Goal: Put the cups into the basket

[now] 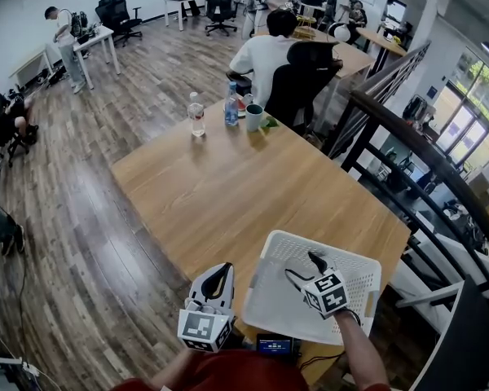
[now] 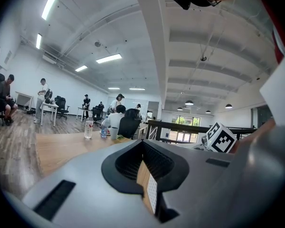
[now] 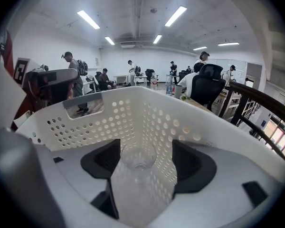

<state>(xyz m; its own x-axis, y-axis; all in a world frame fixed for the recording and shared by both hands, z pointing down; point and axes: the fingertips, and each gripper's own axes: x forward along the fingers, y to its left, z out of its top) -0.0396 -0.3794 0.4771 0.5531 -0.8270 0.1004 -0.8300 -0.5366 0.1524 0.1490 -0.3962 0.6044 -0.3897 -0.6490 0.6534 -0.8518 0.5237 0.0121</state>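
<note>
Cup (image 3: 138, 156) of clear glass rests in white basket (image 3: 109, 113) between wide-open right tongs (image 1: 302, 265), pads clear of it; left tongs (image 2: 143, 143) shut, empty; 1 cup delivered, dark mug (image 1: 253, 117) across worktop (image 1: 212, 194) possibly remaining.

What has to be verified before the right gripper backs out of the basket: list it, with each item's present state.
1. Right gripper jaws apart, pads off the clear cup: ok.
2. Clear cup inside the white basket: ok.
3. Cup standing upright in the basket: cannot tell.
4. Left gripper empty and ready for a pick: ok.
5. All cups in the basket: not ok, the green mug stands at the far end of the table.
</note>
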